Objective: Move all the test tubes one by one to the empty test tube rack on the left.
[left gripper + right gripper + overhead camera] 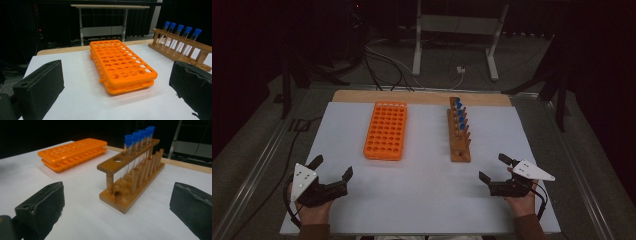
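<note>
The fingers of the right gripper (495, 168) stand wide apart with nothing between them, low over the near right part of the worktop (427, 200); in the right gripper view the black pads (40, 210) frame the near end of the wooden rack (132, 173), which lies just ahead. The fingers of the left gripper (332, 167) are likewise spread and empty, aimed at the orange rack (122, 66) a little way ahead on the white sheet.

The wooden rack stands right of centre, running away from the person, with five blue-capped tubes (140, 133) upright in its far holes and the near hole bare. The orange rack lies flat to its left, well apart from it, every well open as far as can be seen.

The step looks like a first reach for a tube. To do it well, come in above the rack's top rail, close on one tube just below its cap, and lift straight up so the glass does not bind. The left gripper could steady the orange rack for the drop.
</note>
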